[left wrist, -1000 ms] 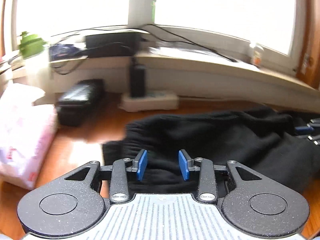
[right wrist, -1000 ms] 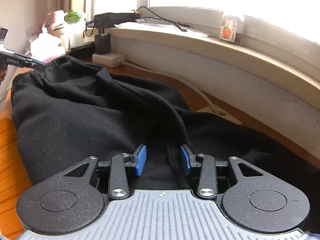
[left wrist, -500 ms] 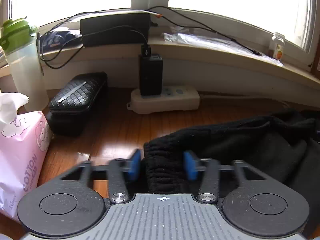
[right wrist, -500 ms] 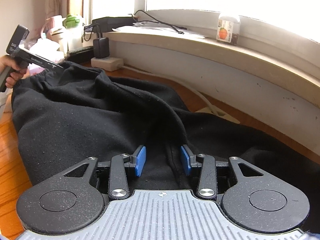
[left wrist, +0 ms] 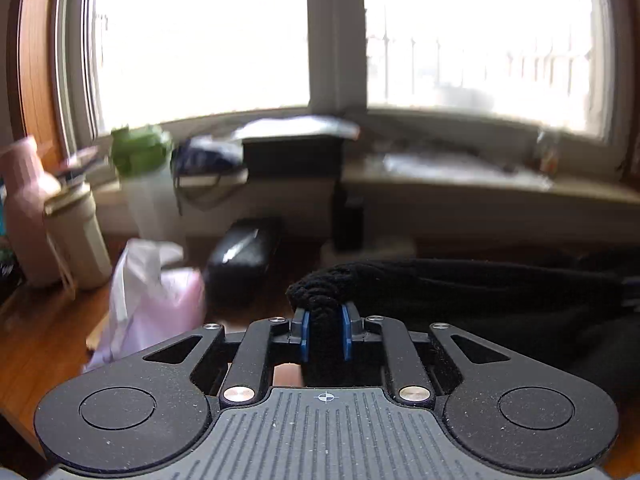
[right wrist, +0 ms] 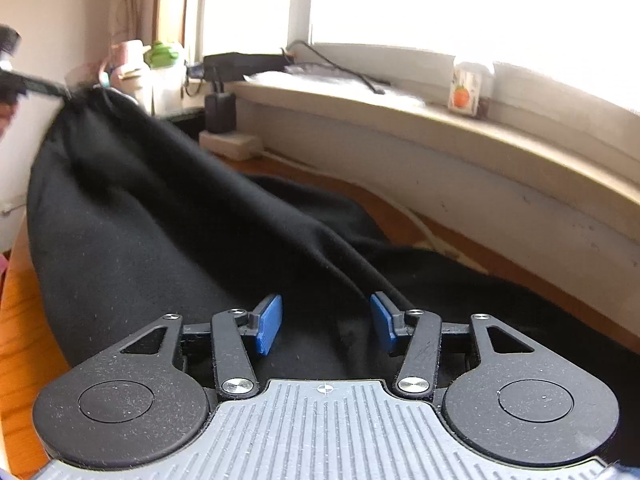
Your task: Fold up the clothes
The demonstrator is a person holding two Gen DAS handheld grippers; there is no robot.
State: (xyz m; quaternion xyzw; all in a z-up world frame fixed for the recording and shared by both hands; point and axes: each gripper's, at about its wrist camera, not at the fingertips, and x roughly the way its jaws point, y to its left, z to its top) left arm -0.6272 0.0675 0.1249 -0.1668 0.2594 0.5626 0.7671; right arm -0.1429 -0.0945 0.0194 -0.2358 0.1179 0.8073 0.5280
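Note:
A black garment [left wrist: 480, 292] lies across the wooden table [left wrist: 40, 340]. My left gripper [left wrist: 325, 334] has its jaws closing, and both blue pads press a bunched ribbed edge [left wrist: 324, 288] of the garment. In the right wrist view that end of the garment [right wrist: 160, 240] is lifted into a slope, pulled up by the left gripper [right wrist: 68, 90] at far left. My right gripper [right wrist: 326, 326] hovers low over the garment's other end. Its jaws are opening. A fold of cloth runs between the pads [right wrist: 269, 324], which stand clear of it.
A pink tissue pack [left wrist: 160, 308], a black case [left wrist: 244, 256], and bottles [left wrist: 76, 236] crowd the table's left. A power strip [right wrist: 230, 144] with a black adapter sits below the window sill [right wrist: 440, 120]. A small jar [right wrist: 464, 92] stands on the sill.
My left gripper closed on the garment's ribbed edge and rose with it. The right gripper's jaws spread wider. The garment's left end went up into a slope.

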